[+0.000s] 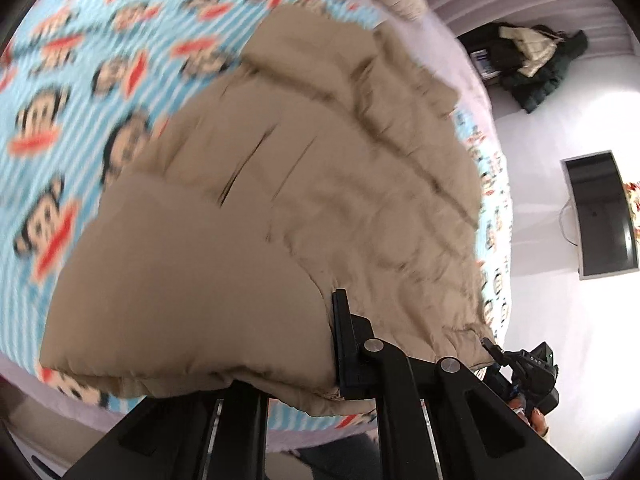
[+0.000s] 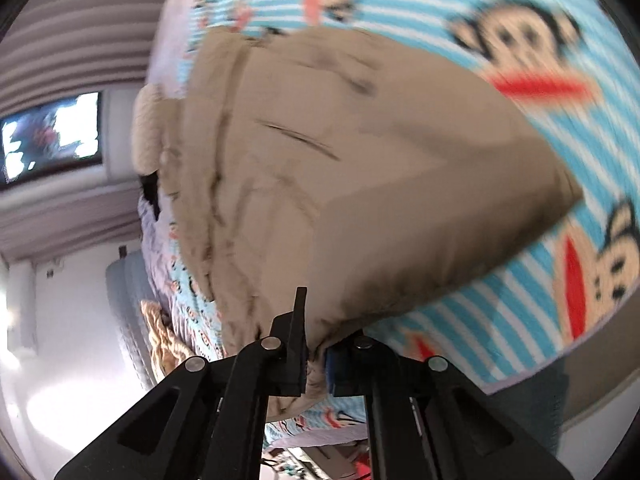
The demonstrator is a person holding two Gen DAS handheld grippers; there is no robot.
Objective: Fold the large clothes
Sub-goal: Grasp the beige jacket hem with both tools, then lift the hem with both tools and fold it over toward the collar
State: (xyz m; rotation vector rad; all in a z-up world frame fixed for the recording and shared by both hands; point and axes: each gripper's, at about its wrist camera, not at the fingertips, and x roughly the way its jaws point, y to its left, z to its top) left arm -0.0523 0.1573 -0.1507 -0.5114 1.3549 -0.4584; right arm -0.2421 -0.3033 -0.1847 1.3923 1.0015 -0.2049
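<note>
Both my grippers, left point(image 1: 340, 344) and right point(image 2: 316, 354), are clamped on the hem of the puffy tan quilted jacket point(image 1: 256, 208), which lies on a striped fleece monkey-print blanket point(image 1: 80, 92).

striped monkey-print bedspread point(image 1: 120, 40), dark clothes heap point(image 1: 528, 64), wall screen point(image 1: 600, 216).

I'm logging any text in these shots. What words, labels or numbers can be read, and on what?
"DAS": white letters on the right gripper, seen in the left wrist view.
Dark box beside the heap of clothes: pale label, too small to read.
Jacket, blanket: no text.
</note>
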